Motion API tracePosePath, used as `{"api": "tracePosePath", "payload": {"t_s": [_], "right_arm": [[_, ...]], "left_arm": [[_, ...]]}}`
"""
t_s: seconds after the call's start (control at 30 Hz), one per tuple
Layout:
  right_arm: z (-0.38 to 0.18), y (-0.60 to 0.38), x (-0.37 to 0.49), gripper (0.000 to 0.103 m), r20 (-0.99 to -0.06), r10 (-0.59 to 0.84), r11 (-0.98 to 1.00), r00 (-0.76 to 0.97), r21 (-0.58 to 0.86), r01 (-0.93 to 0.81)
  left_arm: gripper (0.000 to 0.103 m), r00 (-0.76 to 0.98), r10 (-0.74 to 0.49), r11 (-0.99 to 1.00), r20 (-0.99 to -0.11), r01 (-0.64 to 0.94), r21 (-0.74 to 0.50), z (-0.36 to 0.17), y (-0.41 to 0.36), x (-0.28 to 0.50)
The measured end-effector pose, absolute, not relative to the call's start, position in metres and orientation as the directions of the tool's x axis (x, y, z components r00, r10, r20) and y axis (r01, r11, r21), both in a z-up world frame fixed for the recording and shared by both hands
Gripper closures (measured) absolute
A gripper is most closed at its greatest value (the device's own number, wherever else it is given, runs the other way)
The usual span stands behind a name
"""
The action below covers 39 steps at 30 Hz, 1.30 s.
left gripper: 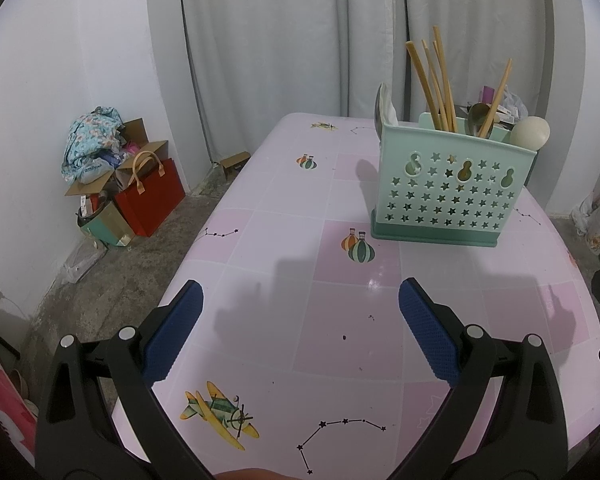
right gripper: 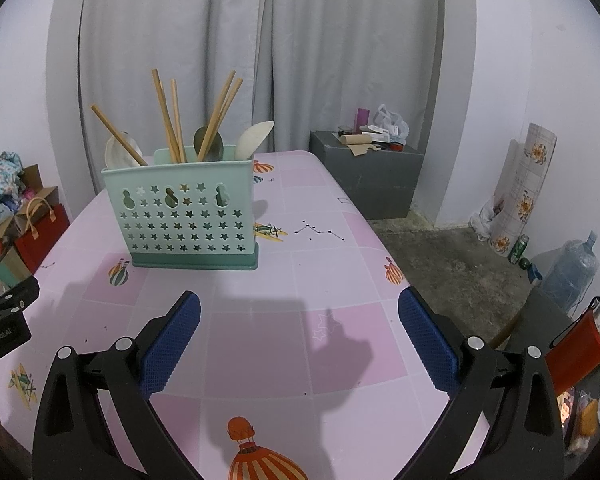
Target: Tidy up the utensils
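Left side of the scene: a cardboard box [left gripper: 100,176] heaped with cloth and a red gift bag [left gripper: 152,196] stand on the concrete floor against the wall, well apart from the table.

Left gripper [left gripper: 300,300]: jaws spread wide, nothing between the blue pads [left gripper: 176,336]. It hangs above the near part of the table [left gripper: 260,240], which carries a pink checked cover printed with balloons, aeroplanes and star lines.

Utensil holder [right gripper: 180,216]: mint green, star-perforated, standing upright on the table towards the far end, ahead of both grippers and apart from them. From the left wrist view it sits right of centre; from the right wrist view, left of centre. Inside it stand several wooden chopsticks [right gripper: 168,120], leaning at different angles, together with a metal spoon [right gripper: 208,144] and pale spoons [right gripper: 256,140]. Which compartment holds which item cannot be determined.

Right gripper [right gripper: 299,304]: jaws likewise spread wide and empty, hanging over the near table surface. No loose utensil lies on the cover in either view.

Right side: a grey box [right gripper: 372,176] loaded with small clutter stands beyond the far table edge. A rolled floral sheet [right gripper: 528,188] leans on the wall, and a water jug [right gripper: 572,272] stands on the floor.
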State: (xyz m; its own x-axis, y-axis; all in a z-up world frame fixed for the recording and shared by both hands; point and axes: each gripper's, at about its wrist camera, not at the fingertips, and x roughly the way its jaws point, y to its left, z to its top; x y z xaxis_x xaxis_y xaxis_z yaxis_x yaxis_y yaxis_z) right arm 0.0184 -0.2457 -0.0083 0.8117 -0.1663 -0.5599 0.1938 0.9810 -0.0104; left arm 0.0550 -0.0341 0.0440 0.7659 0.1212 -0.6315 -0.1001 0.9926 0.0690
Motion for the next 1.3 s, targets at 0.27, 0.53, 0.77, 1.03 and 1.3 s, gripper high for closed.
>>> {"api": "tracePosePath", "payload": {"t_s": [0.27, 0.53, 0.77, 1.03, 1.3], "right_arm": [[-0.0082, -0.2457, 0.0181, 0.007, -0.559, -0.167, 0.981, 0.812, -0.012, 0.194], [-0.0078, -0.2451, 0.0177, 0.007, -0.559, -0.168, 0.981, 0.812, -0.011, 0.195], [-0.0076, -0.2453, 0.0177, 0.007, -0.559, -0.167, 0.981, 0.812, -0.011, 0.195], [-0.0073, -0.2452, 0.0174, 0.007, -0.559, -0.168, 0.981, 0.812, -0.011, 0.195], [-0.0063, -0.2440, 0.0174, 0.007, -0.559, -0.166, 0.981, 0.812, -0.010, 0.194]], "left_arm": [[0.008, 0.766, 0.121, 0.993, -0.632, -0.100, 0.070, 0.0434, -0.0329, 0.0558], [0.008, 0.765, 0.119, 0.993, -0.633, -0.099, 0.068, 0.0435, -0.0330, 0.0548], [0.008, 0.765, 0.120, 0.993, -0.633, -0.098, 0.069, 0.0439, -0.0320, 0.0563], [0.008, 0.765, 0.119, 0.993, -0.633, -0.098, 0.069, 0.0440, -0.0324, 0.0556], [0.008, 0.762, 0.116, 0.993, -0.636, -0.097, 0.066, 0.0425, -0.0313, 0.0552]]}}
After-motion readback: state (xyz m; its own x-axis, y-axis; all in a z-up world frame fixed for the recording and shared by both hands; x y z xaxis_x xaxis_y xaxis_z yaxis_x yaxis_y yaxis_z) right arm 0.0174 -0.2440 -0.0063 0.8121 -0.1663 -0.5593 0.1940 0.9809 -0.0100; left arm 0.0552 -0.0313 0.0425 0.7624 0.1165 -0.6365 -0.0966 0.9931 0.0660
